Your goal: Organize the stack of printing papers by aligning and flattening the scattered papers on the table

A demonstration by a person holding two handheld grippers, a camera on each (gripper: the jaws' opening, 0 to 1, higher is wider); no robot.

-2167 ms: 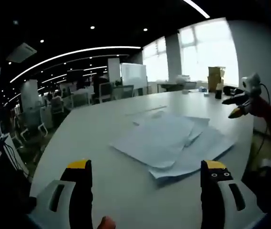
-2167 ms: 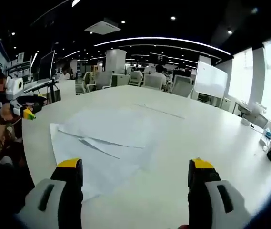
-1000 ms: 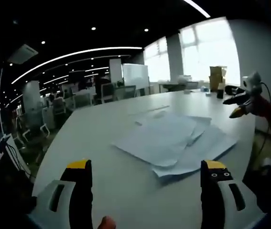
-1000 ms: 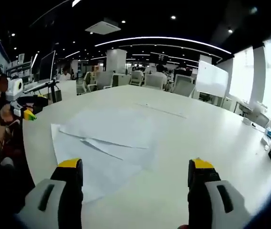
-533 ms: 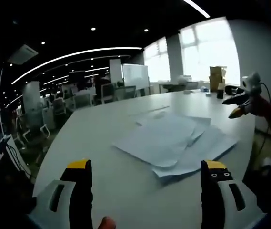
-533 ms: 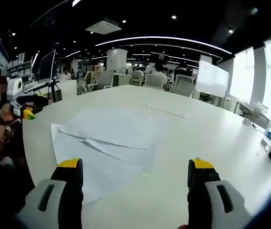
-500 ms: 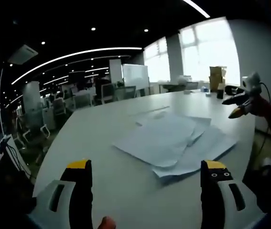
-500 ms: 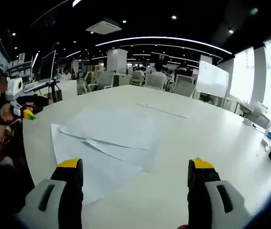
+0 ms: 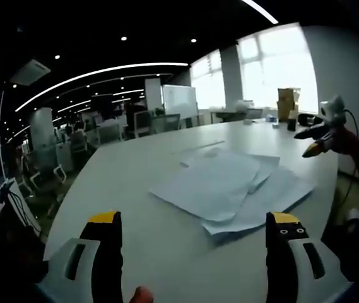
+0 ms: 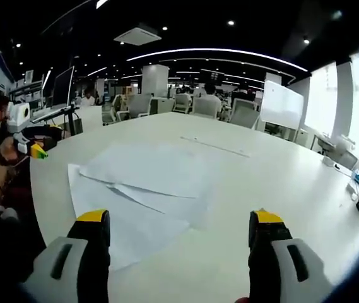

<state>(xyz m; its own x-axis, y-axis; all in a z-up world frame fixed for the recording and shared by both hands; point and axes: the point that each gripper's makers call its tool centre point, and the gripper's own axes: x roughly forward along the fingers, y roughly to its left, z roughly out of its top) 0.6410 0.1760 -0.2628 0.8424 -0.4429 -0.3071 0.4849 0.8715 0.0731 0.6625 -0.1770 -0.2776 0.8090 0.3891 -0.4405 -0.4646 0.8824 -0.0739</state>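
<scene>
Ahead of the wide-open, empty left gripper (image 9: pixel 192 237) and right gripper (image 10: pixel 179 233), the scattered papers (image 9: pixel 229 186) lie fanned on the table (image 9: pixel 135 170), probably thin, floppy and slippery, so nudge their outer edges.

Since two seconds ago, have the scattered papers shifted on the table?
No. The papers lie with the same overlap, equally near the table edge; both grippers hover open, short of them.

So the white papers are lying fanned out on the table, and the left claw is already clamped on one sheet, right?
Not quite. The papers do lie fanned out on the table, but the left claw is open and holds nothing; its jaws stand wide apart, short of the sheets. The left gripper view shows it.
</scene>
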